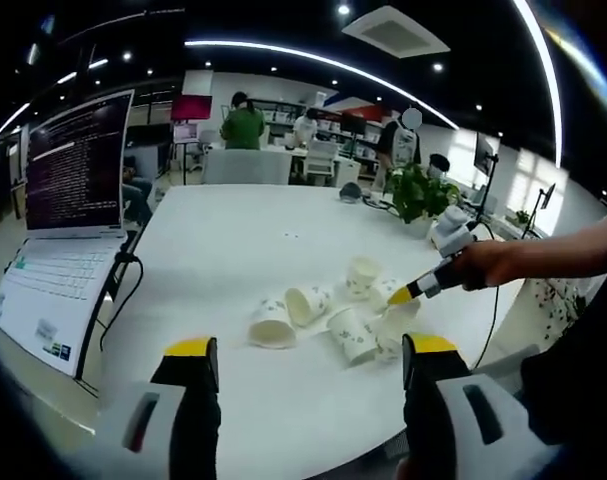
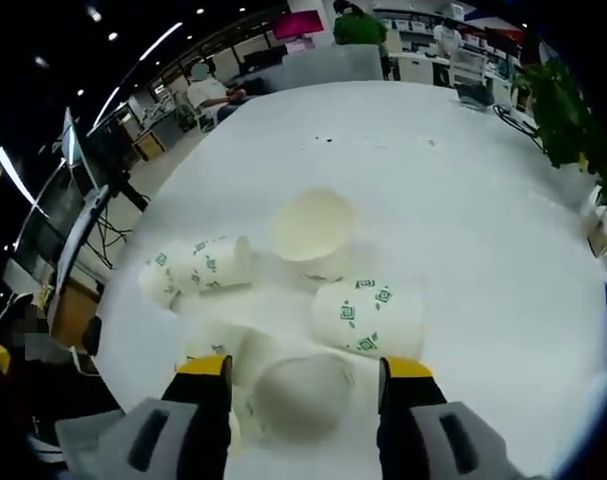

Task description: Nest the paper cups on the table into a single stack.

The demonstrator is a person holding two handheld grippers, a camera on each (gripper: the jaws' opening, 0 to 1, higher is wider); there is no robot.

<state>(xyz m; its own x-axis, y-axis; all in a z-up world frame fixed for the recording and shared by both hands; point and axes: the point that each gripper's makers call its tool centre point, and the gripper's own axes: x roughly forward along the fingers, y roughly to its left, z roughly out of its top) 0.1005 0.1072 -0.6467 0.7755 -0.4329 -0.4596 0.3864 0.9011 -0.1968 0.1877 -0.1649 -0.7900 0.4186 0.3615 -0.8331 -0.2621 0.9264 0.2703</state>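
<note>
Paper cups [image 1: 323, 315] are scattered loose near the middle of the white table [image 1: 233, 250], none yet nested as far as either view shows, so the stack is all still to build. The right gripper [image 2: 303, 375] rises from six o'clock in the right gripper view with its yellow-tipped jaws spread wide on either side of an upright cup [image 2: 301, 398] seen from above, open mouth toward the camera; whether the jaws touch its wall I cannot tell, and they are not clamped on it. Just beyond, at about one o'clock from that cup, a tipped cup [image 2: 368, 317] lies on its side showing green printed motifs; at twelve o'clock an upright cup [image 2: 314, 230] shows its pale inside; at ten o'clock a fallen cup [image 2: 198, 268] lies sideways. The left gripper [image 1: 313, 355], at six o'clock in the left gripper view, hangs short of the cluster, jaws parted and holding nothing. The same view has the right gripper reaching in from three o'clock, held by a hand [image 1: 488, 262]. The cups are thin, matte, tapered cones with rolled rims, likely easy to crush. A laptop [image 1: 68, 220] stands open at nine o'clock, a potted plant [image 1: 418, 190] at one o'clock.
</note>
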